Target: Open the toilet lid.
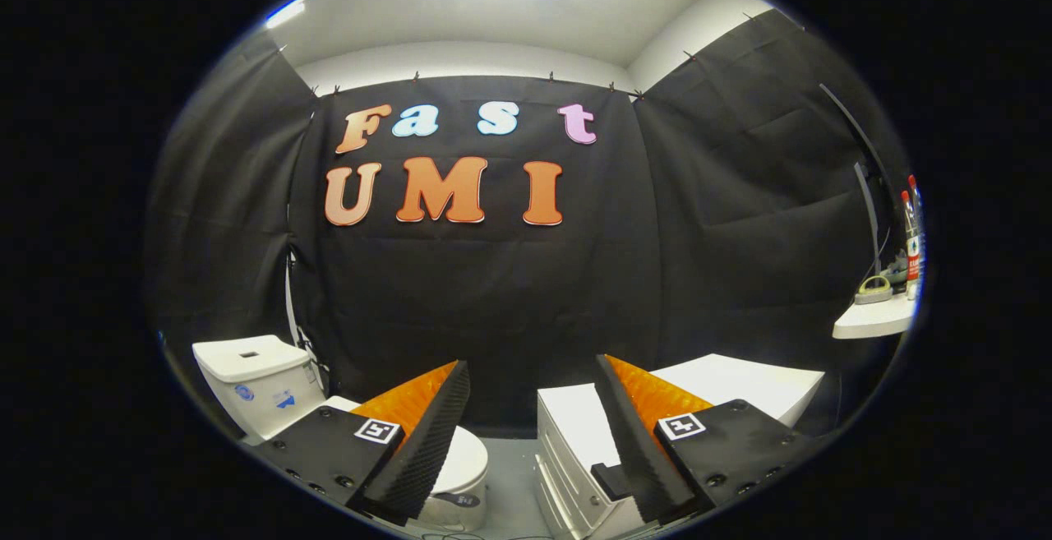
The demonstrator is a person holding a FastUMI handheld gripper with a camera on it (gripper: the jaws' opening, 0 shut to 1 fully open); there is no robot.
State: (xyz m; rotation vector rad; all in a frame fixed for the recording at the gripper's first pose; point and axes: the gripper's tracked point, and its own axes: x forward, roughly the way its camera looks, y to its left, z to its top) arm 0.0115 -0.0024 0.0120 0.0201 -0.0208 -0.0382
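Observation:
A white toilet stands low on the left against the black cloth wall, its tank (255, 380) behind and its lid (464, 458) lying flat and closed. My left finger (427, 433) covers much of the lid and bowl. My gripper (530, 376) is open, its fingers spread wide with nothing between them, held above and short of the toilet. The lid's front edge peeks out just right of the left finger.
A white cabinet (575, 433) with drawers stands to the right of the toilet, partly behind my right finger (633, 441). A white shelf (873, 322) on the far right carries bottles (912, 236) and small items. A strip of grey floor (511, 474) runs between toilet and cabinet.

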